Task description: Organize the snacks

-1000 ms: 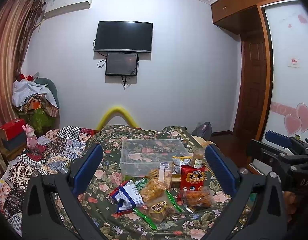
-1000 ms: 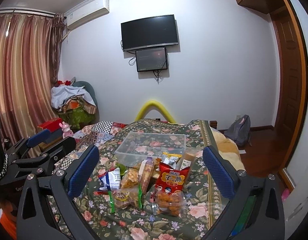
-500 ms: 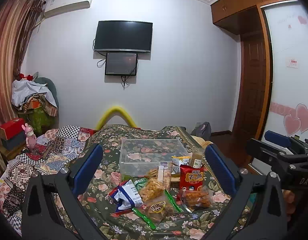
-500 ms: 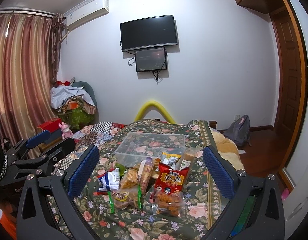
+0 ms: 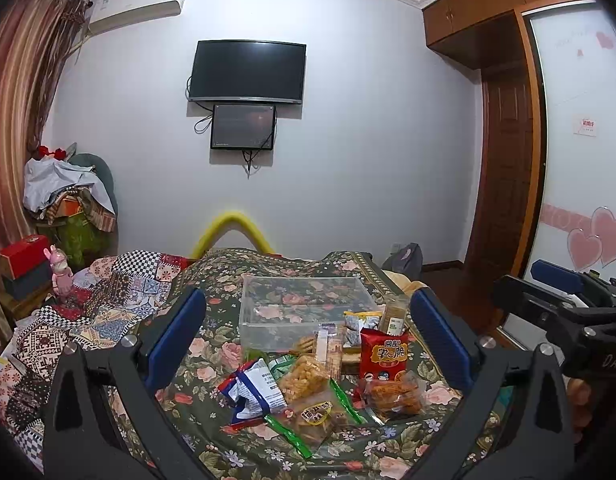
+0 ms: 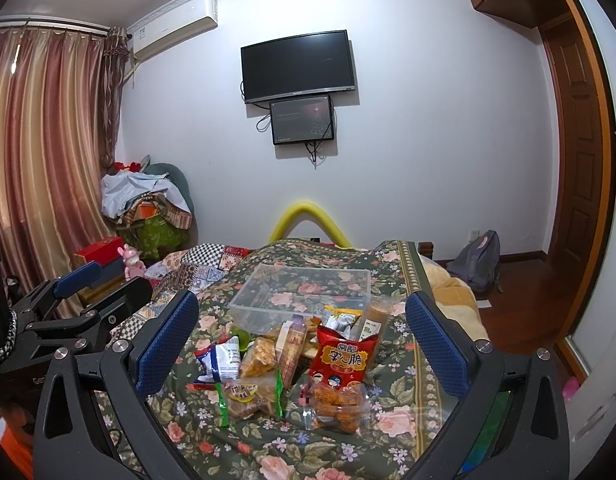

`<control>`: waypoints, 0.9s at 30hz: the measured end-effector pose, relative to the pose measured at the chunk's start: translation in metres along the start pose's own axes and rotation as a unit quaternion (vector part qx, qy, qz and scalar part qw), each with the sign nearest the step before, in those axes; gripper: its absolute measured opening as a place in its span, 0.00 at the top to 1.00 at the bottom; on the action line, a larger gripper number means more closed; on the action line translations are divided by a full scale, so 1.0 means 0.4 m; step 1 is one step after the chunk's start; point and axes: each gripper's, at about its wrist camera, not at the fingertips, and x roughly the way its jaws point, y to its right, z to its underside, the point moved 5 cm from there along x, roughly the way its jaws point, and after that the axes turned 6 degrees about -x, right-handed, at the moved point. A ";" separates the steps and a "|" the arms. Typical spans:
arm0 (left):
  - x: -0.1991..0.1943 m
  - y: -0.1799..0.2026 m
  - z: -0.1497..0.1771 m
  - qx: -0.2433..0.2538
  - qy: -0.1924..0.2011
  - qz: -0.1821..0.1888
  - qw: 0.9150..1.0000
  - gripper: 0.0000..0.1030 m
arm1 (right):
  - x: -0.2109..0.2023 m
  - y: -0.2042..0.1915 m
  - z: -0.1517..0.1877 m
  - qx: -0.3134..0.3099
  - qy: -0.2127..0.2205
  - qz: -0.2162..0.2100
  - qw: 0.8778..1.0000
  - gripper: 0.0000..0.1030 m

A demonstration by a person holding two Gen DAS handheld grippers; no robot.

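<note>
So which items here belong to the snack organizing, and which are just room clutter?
Job: clear plastic bin, red snack bag, blue-white packet, green-edged packets, left gripper, right gripper.
Clutter: pink toy, clothes pile, backpack.

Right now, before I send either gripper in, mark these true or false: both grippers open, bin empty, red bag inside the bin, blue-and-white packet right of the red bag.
1. Both the left gripper and the right gripper are open and empty. True.
2. The clear bin holds no snacks. True.
3. The red bag lies inside the bin. False: it stands on the bedspread in front of the bin.
4. The blue-and-white packet lies right of the red bag. False: it lies left.
</note>
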 end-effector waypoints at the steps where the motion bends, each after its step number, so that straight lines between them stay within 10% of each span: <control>1: 0.000 -0.001 0.000 0.000 0.000 0.000 1.000 0.00 | 0.000 0.000 0.000 0.000 0.000 0.000 1.000 0.00; 22: 0.028 -0.009 0.022 0.003 -0.008 0.004 1.000 0.00 | 0.023 0.008 0.014 0.002 -0.013 0.000 1.000 0.00; 27: 0.082 -0.031 0.057 0.007 -0.043 -0.007 0.999 0.17 | 0.062 0.022 0.047 -0.003 -0.035 0.000 0.999 0.00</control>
